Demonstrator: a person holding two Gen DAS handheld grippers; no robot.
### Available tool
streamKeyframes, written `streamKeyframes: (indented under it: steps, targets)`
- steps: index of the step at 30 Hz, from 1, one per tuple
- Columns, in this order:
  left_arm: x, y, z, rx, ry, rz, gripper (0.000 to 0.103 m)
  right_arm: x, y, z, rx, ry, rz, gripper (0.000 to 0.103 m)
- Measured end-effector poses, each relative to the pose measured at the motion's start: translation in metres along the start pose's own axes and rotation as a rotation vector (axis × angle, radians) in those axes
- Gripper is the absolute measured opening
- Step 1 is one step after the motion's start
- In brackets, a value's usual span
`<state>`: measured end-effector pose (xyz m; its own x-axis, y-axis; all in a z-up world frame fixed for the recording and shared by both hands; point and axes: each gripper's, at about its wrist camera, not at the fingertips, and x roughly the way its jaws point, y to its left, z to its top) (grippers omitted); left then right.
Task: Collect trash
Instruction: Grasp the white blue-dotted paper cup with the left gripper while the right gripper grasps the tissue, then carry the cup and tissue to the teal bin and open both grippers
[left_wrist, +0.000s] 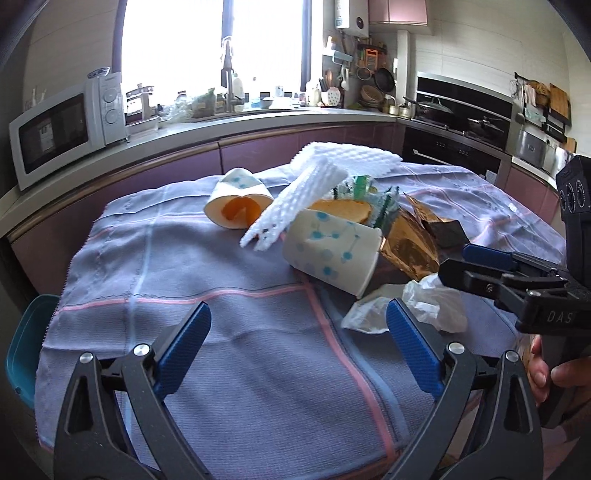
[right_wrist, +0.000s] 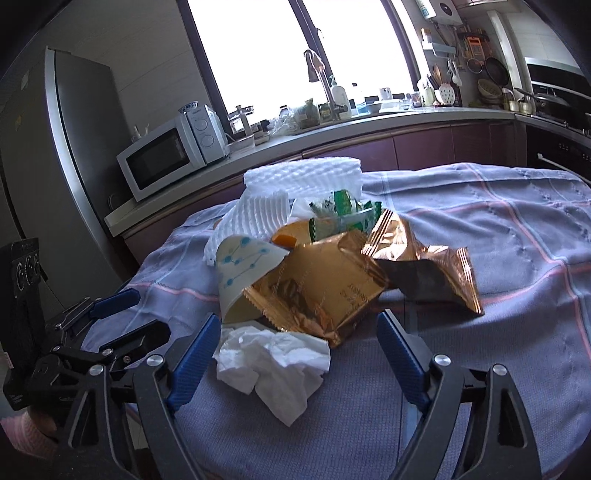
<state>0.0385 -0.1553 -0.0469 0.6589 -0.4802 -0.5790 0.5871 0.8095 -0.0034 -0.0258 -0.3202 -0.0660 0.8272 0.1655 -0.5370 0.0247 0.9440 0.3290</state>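
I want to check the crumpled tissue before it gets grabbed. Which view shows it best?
The right wrist view: the crumpled tissue lies whole, close and central. The left wrist view shows it off to the side, partly hidden by a gripper finger.

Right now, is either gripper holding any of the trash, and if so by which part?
Nothing is held. The left gripper is open over bare cloth; the right gripper is open, with the crumpled white tissue between its fingers, unpinched.
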Motion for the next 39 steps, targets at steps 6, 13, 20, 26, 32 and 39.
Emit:
streamKeyframes:
  steps: [6, 13, 20, 26, 32, 39]
  targets:
    - [0.019, -0.006, 0.008, -0.003, 0.057, -0.051, 0.088, 0.010, 0.002, -0.014, 0.018, 0.072, 0.059, 0.065]
    - [0.055, -0.016, 0.015, 0.044, 0.158, 0.005, 0.080, 0.012, -0.006, -0.019, 0.039, 0.101, 0.111, 0.027]
    - [0.073, -0.010, 0.026, -0.019, 0.186, -0.007, 0.045, 0.005, -0.016, -0.018, 0.059, 0.103, 0.122, 0.020]
    - [0.076, 0.009, 0.022, -0.110, 0.183, -0.028, 0.014, 0.002, -0.013, -0.018, 0.052, 0.101, 0.137, 0.020]
    - [0.062, 0.023, 0.020, -0.154, 0.146, -0.039, 0.010, -0.002, -0.001, -0.014, 0.028, 0.095, 0.169, 0.013]
    - [0.021, 0.034, 0.009, -0.145, 0.110, -0.065, 0.008, -0.010, 0.020, -0.005, -0.017, 0.083, 0.219, 0.006]
